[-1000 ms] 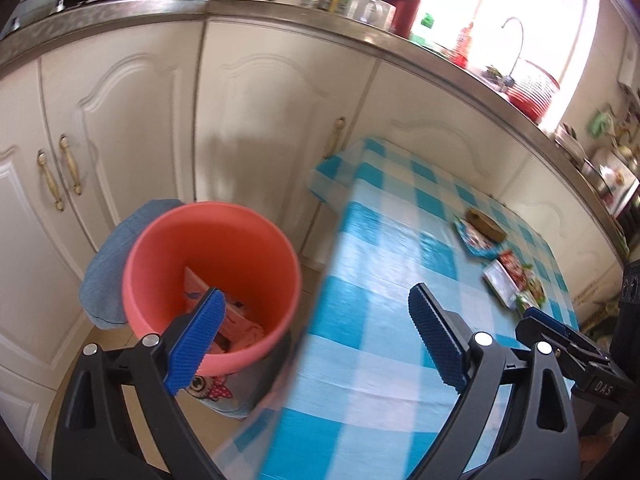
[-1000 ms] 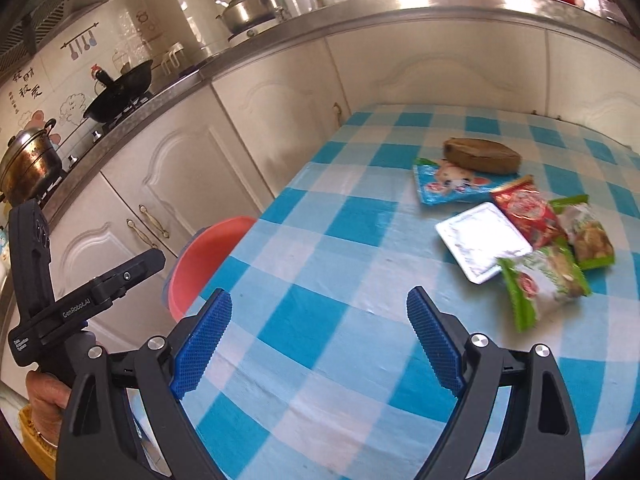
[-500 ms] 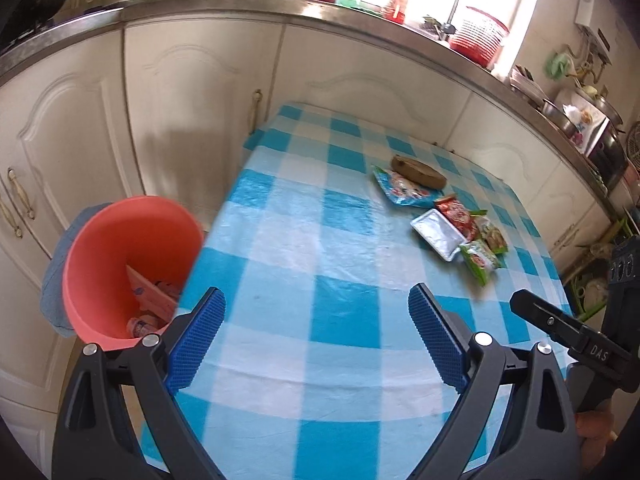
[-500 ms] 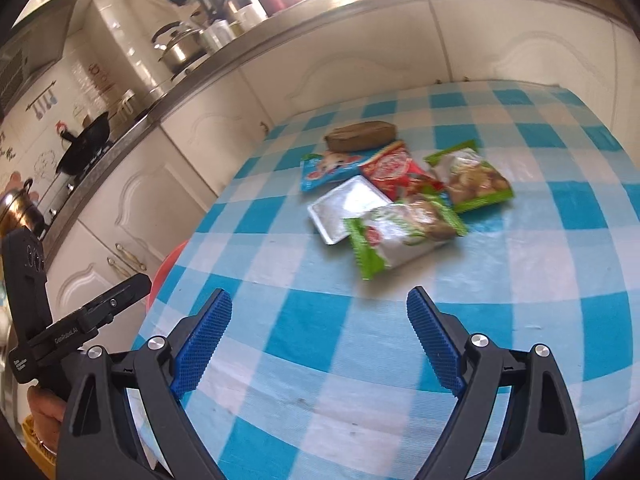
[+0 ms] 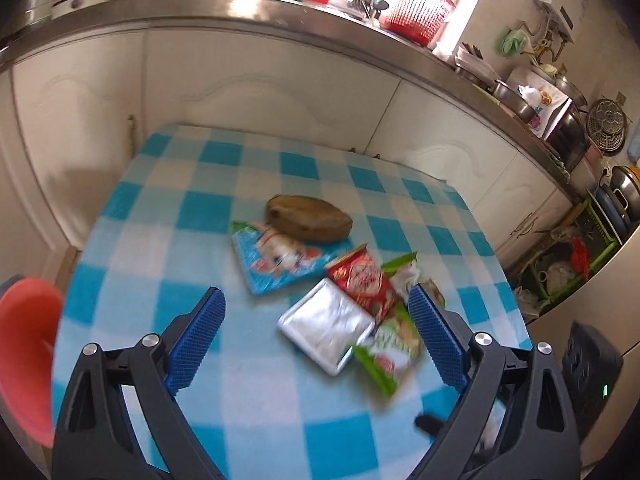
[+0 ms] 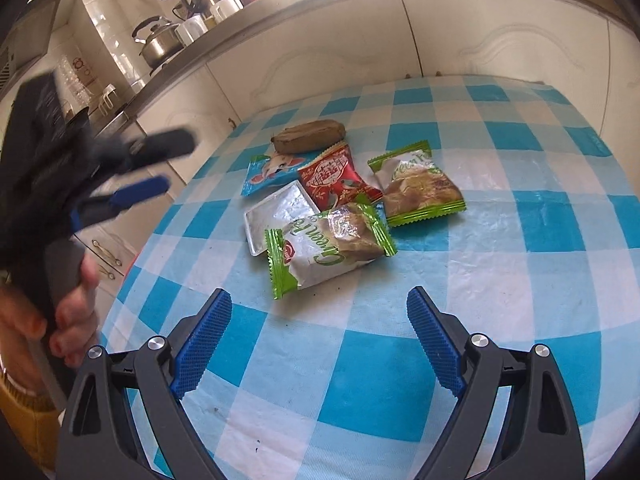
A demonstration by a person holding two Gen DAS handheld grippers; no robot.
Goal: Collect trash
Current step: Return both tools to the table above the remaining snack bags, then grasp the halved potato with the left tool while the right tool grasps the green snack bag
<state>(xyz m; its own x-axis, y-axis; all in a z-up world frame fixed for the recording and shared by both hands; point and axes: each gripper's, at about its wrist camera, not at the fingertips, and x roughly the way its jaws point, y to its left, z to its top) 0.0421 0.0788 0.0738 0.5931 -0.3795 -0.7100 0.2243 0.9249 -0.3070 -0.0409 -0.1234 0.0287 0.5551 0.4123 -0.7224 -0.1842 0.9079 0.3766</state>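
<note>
The trash lies in a tight cluster near the middle of your blue-checked table (image 6: 500, 264): a green wrapper (image 6: 328, 246) closest to you, overlapping a silver foil packet (image 6: 276, 210), with a red wrapper (image 6: 340, 180), a second green wrapper (image 6: 420, 188), a blue wrapper (image 6: 272, 170) and a brown lump (image 6: 308, 136) behind them, the lump resting on the blue wrapper's far edge.

Your right tongs (image 6: 319, 338) point down at a slant over the cloth, spread wide and holding nothing; the near green wrapper sits just beyond the tips, centred between them, not touching either pad.

Your left tongs (image 5: 318, 336) are likewise tilted down and spread wide, empty. In their view the foil packet (image 5: 328, 326) lies between the tips, and the near green wrapper (image 5: 390, 350) sits just beside the right-hand pad. From the right wrist view your left hand (image 6: 60, 308) grips its handle at the table's left edge.

The pink bin (image 5: 24, 356) stands off the table's left side, well apart from the cluster.
</note>
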